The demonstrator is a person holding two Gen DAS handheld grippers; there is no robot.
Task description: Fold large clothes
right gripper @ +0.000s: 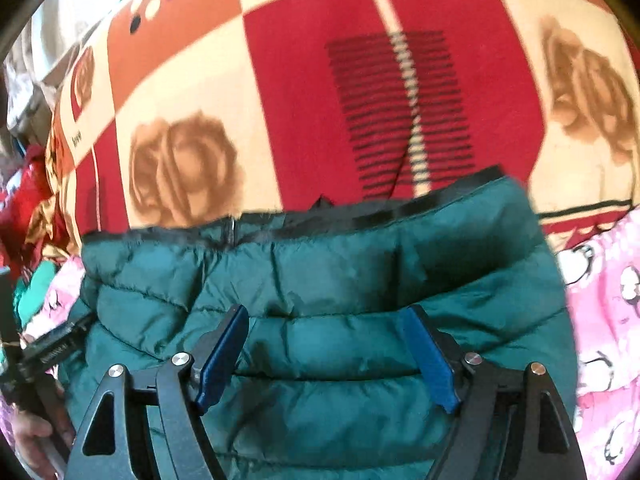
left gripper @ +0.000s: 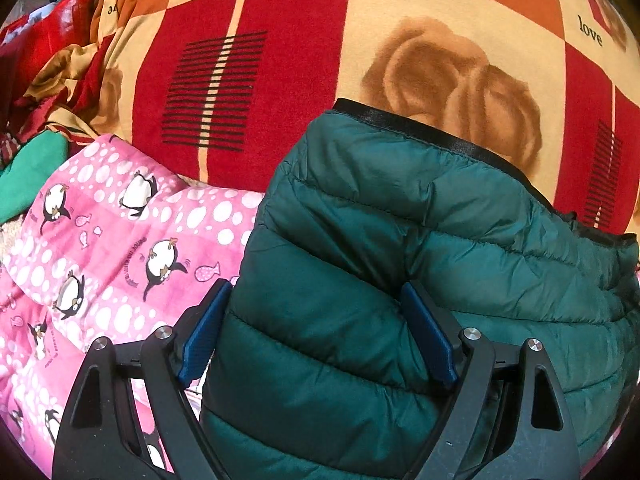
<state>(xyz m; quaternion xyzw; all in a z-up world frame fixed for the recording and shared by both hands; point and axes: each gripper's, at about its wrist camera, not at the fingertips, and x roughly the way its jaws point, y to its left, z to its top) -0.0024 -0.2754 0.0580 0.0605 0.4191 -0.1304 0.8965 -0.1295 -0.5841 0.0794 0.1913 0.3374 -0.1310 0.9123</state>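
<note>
A dark green quilted puffer jacket (left gripper: 400,248) lies folded on a red, cream and orange blanket (left gripper: 280,60); its black-trimmed hem (left gripper: 420,132) faces away. My left gripper (left gripper: 316,286) stands wide open over the jacket's left end. The thick fold sits between the blue pads (left gripper: 206,332), with the jacket's side edge by the left pad and the right pad against a crease. In the right wrist view the same jacket (right gripper: 320,280) fills the lower half. My right gripper (right gripper: 327,309) is open just above it, and the quilting runs unbroken under both pads (right gripper: 430,360).
A pink penguin-print quilt (left gripper: 120,248) lies under and left of the jacket, also showing at the right (right gripper: 616,320). Crumpled red and gold fabric (left gripper: 60,64) and a green cloth (left gripper: 28,176) pile up at far left. A hand (right gripper: 32,440) holds the other gripper's handle (right gripper: 52,352).
</note>
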